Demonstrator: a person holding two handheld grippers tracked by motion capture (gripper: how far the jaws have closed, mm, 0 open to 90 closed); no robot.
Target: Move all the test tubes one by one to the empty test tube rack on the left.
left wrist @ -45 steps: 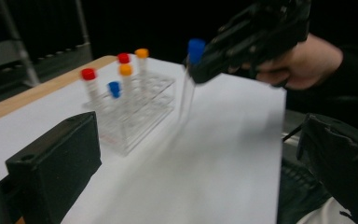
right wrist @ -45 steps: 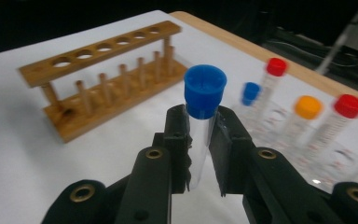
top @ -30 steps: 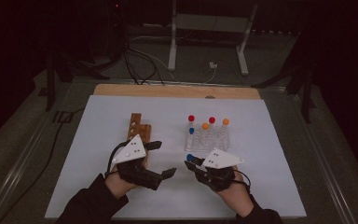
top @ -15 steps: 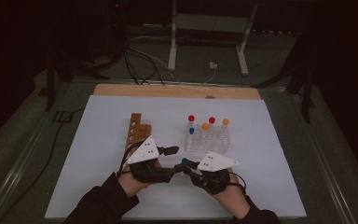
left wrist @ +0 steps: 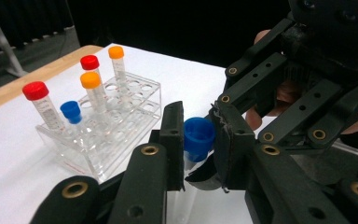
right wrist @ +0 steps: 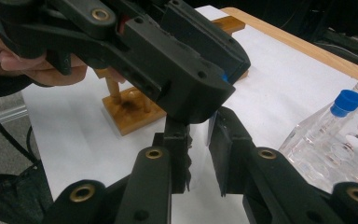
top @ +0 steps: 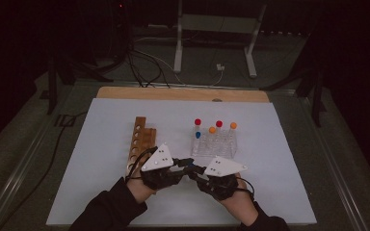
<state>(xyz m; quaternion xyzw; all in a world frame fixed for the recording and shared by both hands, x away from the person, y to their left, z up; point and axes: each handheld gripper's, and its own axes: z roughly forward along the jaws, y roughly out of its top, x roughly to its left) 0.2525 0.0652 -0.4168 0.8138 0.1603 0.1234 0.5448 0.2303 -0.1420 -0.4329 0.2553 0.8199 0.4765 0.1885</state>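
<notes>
A clear tube with a blue cap (left wrist: 198, 137) is held between both grippers near the table's front middle. My left gripper (left wrist: 198, 122) has just been closing and is now shut, its pads pressing on the blue cap. My right gripper (right wrist: 199, 122) is shut on the tube's clear body (right wrist: 209, 133), just under the left gripper's jaws. In the high view the left gripper (top: 189, 163) and the right gripper (top: 196, 169) meet tip to tip in front of the clear rack (top: 215, 147).
The clear rack (left wrist: 121, 116) holds several upright tubes with red, orange and blue caps. A wooden rack (top: 138, 139) stands to its left on the white sheet (top: 279, 159). A wooden board (top: 183, 94) edges the sheet's far side, with stand legs and cables beyond.
The left gripper moved right to meet the right gripper and closed its jaws on the blue cap. The right gripper kept still, holding the tube.
</notes>
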